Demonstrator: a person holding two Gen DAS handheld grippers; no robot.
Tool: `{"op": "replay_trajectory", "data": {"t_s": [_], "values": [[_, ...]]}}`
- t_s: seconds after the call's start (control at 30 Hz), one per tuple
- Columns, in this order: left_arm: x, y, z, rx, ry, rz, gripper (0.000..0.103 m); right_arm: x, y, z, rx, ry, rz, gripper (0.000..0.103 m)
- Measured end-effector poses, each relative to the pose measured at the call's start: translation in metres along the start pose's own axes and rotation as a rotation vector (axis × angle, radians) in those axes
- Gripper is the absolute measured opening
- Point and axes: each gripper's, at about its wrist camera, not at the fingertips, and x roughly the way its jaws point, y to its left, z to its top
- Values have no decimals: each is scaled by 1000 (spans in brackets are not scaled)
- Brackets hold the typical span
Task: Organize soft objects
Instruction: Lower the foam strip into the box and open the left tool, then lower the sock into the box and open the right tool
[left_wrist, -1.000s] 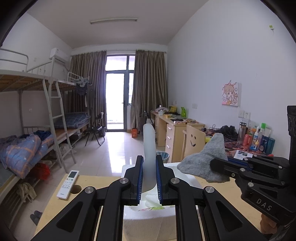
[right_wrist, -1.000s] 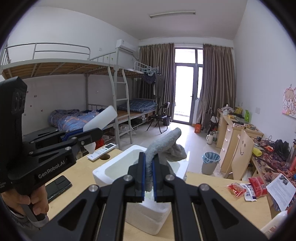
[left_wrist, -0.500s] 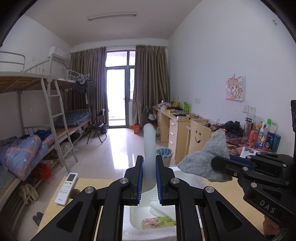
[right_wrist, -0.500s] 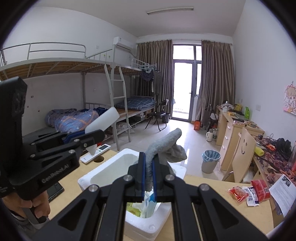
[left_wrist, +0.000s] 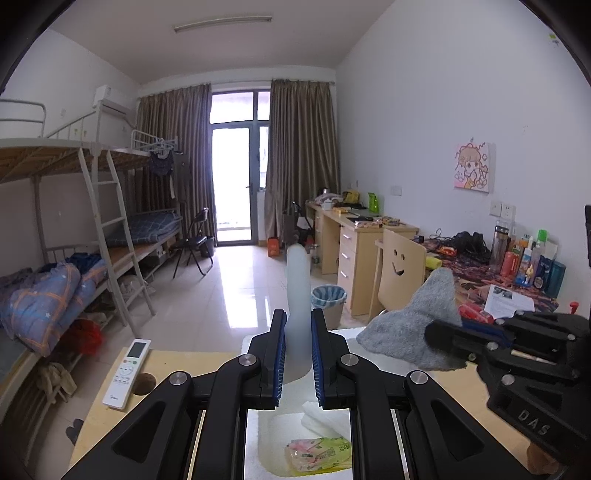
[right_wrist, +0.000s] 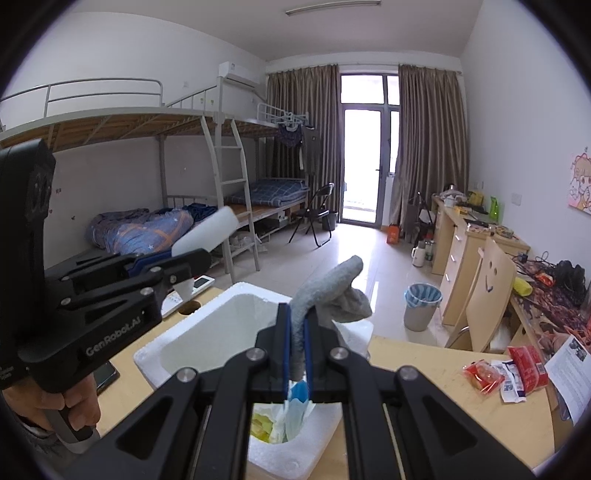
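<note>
Foam box (right_wrist: 207, 332) sits on the table under both grippers. Your right gripper (right_wrist: 296, 354) pinches the grey cloth (right_wrist: 328, 291); your left gripper (left_wrist: 298, 350) clamps a pale soft piece (left_wrist: 297, 295). Lower each well inside before letting go. Only the right view shows the box's empty half.

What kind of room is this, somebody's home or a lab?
Most likely a shared student dormitory: metal bunk beds with a ladder along one wall, and a row of wooden study desks along the other.
</note>
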Motion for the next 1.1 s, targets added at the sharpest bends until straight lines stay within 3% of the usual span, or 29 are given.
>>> {"op": "replay_trajectory", "data": {"t_s": [0.17, 0.33, 0.83, 1.03, 1.1], "values": [[2, -7, -2, 6, -5, -54, 14, -11, -4, 4, 13, 5, -51, 9], [8, -20, -7, 36, 22, -119, 14, -21, -5, 6, 25, 16, -174, 9], [15, -29, -9, 35, 55, -130, 14, -25, -6, 9, 15, -12, -153, 9], [22, -26, -9, 11, 69, -112, 34, -23, -8, 10, 21, -10, -153, 9], [22, -24, -9, 3, 68, -105, 48, -23, -9, 9, 23, -11, -155, 9]]}}
